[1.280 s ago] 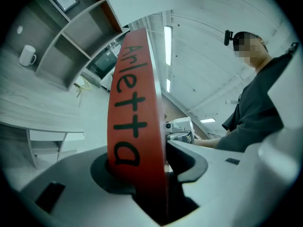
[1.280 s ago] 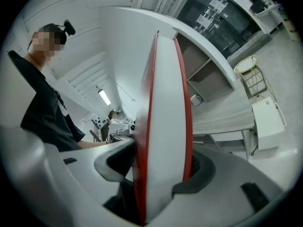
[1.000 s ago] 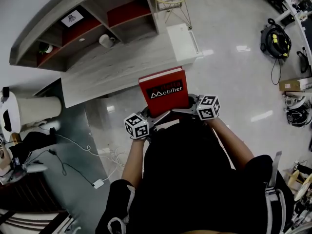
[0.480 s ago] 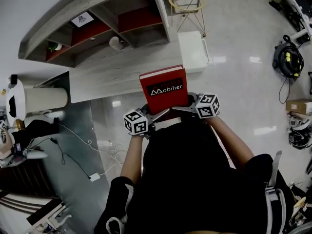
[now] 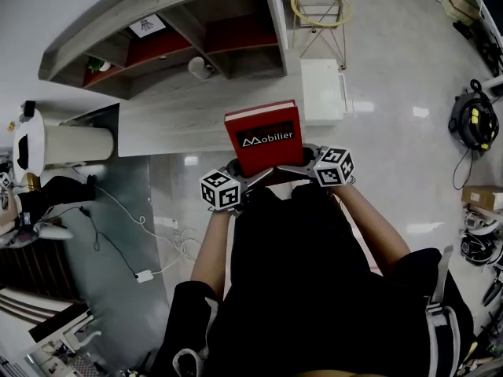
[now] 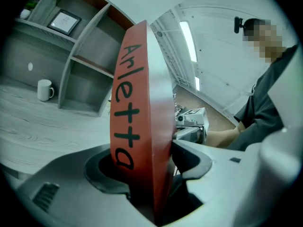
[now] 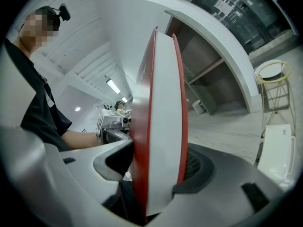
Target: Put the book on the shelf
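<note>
Book in left claw, just widening; right claw.

The red hardcover book has a smooth, faintly satin cover with black lettering printed on the spine. Its page block is matt white paper. The grey shelf unit and the long grey bench show matt wood grain. The pale floor is glossy and mirrors the lamps. The white mug looks glazed.
</note>
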`<action>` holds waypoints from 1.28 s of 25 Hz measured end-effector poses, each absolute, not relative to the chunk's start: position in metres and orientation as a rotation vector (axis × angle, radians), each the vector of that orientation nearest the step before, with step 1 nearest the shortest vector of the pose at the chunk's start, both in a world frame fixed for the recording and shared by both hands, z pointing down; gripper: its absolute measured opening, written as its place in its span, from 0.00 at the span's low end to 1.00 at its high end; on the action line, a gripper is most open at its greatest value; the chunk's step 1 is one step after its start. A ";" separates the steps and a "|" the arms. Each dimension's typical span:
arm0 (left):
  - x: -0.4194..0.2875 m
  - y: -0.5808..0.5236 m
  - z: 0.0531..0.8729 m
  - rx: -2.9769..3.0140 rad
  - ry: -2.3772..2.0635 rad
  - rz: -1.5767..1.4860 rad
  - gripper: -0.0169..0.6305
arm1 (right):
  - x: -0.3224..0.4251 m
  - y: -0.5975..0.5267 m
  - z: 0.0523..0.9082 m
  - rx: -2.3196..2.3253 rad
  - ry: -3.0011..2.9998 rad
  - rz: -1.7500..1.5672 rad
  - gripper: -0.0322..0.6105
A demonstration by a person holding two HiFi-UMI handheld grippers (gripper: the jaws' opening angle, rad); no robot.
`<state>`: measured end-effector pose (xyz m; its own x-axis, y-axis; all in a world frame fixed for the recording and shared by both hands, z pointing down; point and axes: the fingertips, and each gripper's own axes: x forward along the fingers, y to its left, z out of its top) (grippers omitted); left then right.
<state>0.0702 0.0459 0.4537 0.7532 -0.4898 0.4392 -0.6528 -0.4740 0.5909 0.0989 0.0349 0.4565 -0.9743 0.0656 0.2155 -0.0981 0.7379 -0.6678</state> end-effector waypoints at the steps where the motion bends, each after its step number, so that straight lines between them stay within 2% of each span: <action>1: 0.067 0.041 0.456 2.165 -0.863 0.276 0.45 | 0.096 0.030 0.458 0.026 -2.712 1.059 0.45; 15: -0.006 -0.047 0.509 2.130 -0.897 0.311 0.50 | 0.029 -0.058 0.509 0.113 -2.626 1.049 0.46; 25: -0.058 -0.112 0.546 2.147 -0.863 0.396 0.51 | -0.018 -0.121 0.548 0.229 -2.565 1.036 0.50; 32: -0.070 -0.140 0.575 2.145 -0.826 0.457 0.52 | -0.028 -0.149 0.577 0.289 -2.522 1.003 0.51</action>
<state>-0.0702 -0.1396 0.5754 0.7245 -0.4081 0.5555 -0.6874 -0.4868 0.5389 -0.0284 -0.1489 0.5772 -0.8949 -0.0403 0.4445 -0.3345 0.7199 -0.6082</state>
